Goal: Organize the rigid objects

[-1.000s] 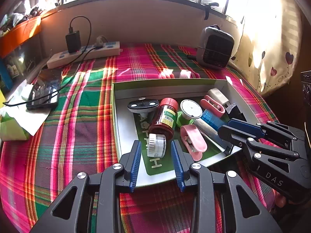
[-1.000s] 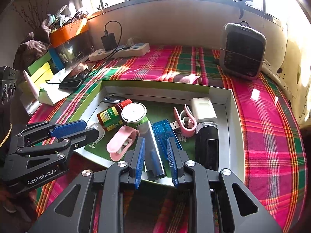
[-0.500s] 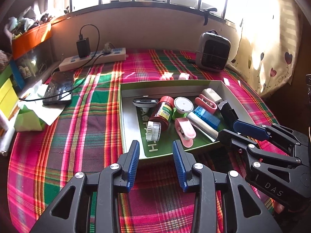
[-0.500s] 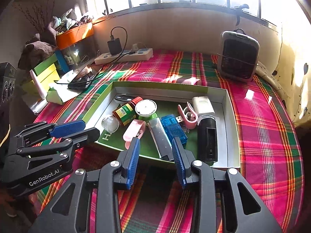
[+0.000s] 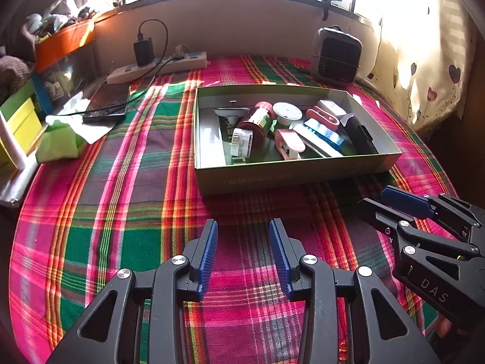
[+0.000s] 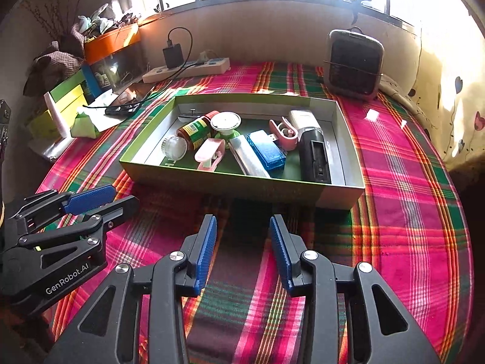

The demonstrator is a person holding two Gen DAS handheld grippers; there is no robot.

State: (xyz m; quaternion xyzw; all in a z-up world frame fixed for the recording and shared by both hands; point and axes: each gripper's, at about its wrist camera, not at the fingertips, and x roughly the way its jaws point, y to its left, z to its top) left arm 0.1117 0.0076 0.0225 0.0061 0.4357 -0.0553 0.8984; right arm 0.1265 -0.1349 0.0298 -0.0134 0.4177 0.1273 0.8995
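A green cardboard box (image 5: 291,177) (image 6: 242,186) sits on the plaid cloth and holds several small rigid items: a red-capped bottle (image 5: 256,121) (image 6: 197,130), a white round jar (image 5: 241,142) (image 6: 174,148), a pink clip (image 5: 289,144) (image 6: 209,151), a blue case (image 6: 266,153) and a black device (image 6: 315,157). My left gripper (image 5: 243,236) is open and empty, well short of the box's near wall. My right gripper (image 6: 242,236) is open and empty, just in front of the box. Each gripper also shows in the other's view (image 5: 403,209) (image 6: 91,200).
A small heater (image 5: 336,57) (image 6: 354,65) stands at the back right. A power strip with a charger (image 5: 157,65) (image 6: 188,68) lies at the back. A phone (image 5: 106,106), tissues and coloured boxes (image 6: 60,103) crowd the left edge. A curtain hangs on the right.
Both grippers have pulled back from over the box towards the near side. They stay open and empty. The items in the box have not moved.
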